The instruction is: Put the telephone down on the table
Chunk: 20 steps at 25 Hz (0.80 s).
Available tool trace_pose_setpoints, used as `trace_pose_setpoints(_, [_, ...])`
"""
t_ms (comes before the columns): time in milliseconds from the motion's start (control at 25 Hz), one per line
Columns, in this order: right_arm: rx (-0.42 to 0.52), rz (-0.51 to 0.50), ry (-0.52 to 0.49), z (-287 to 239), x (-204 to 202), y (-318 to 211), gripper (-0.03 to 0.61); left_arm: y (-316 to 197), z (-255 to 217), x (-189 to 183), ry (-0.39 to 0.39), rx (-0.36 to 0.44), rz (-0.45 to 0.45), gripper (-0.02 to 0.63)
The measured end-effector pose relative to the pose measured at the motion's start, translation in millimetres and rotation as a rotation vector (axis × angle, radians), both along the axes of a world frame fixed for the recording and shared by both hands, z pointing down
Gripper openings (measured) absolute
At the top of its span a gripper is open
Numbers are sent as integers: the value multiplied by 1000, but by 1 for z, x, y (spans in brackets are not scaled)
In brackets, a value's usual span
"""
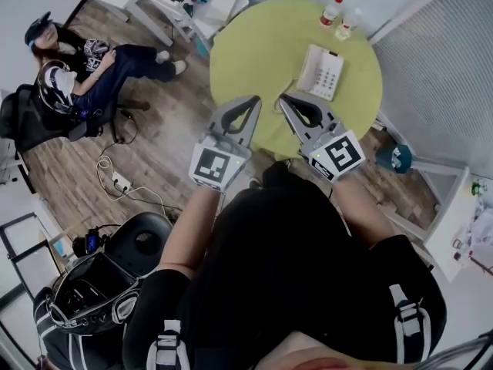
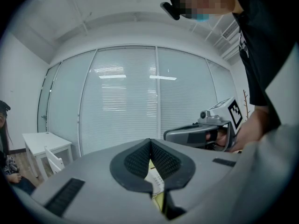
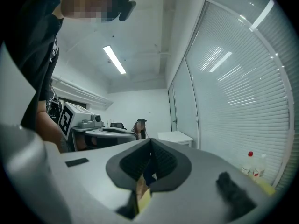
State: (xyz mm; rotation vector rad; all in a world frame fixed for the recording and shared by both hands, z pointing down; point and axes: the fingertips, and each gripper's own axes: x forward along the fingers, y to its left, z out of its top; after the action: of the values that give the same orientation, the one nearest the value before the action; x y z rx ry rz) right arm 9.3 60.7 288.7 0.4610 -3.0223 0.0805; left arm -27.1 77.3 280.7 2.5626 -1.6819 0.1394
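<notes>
While two bottles [image 1: 332, 11] stand nearby, the telephone [image 1: 321, 72] lies on the table [image 1: 254, 45].

The telephone's [image 1: 321, 72] keys are too small to read in the head view, as are the labels of the two bottles [image 1: 332, 11] at the surface's [image 1: 254, 45] 1 o'clock. The left gripper's [image 2: 150, 141] own body hides the surface in its view, bar a pale sliver at 6 o'clock (unidentifiable).

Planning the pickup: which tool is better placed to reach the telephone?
Right, probably. The right tool lies nearer the telephone on the green table; the left tool is farther off to its left. Both are shut and empty.
</notes>
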Motion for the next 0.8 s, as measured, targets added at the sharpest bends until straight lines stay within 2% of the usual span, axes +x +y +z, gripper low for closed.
trace_pose_setpoints(400, [-16, 7, -7, 9, 24, -68, 17, -65, 10, 23, -8, -21, 6, 8])
trace_pose_setpoints(800, [-34, 37, -14, 16, 43, -106, 17, -103, 18, 42, -36, -32, 38, 8])
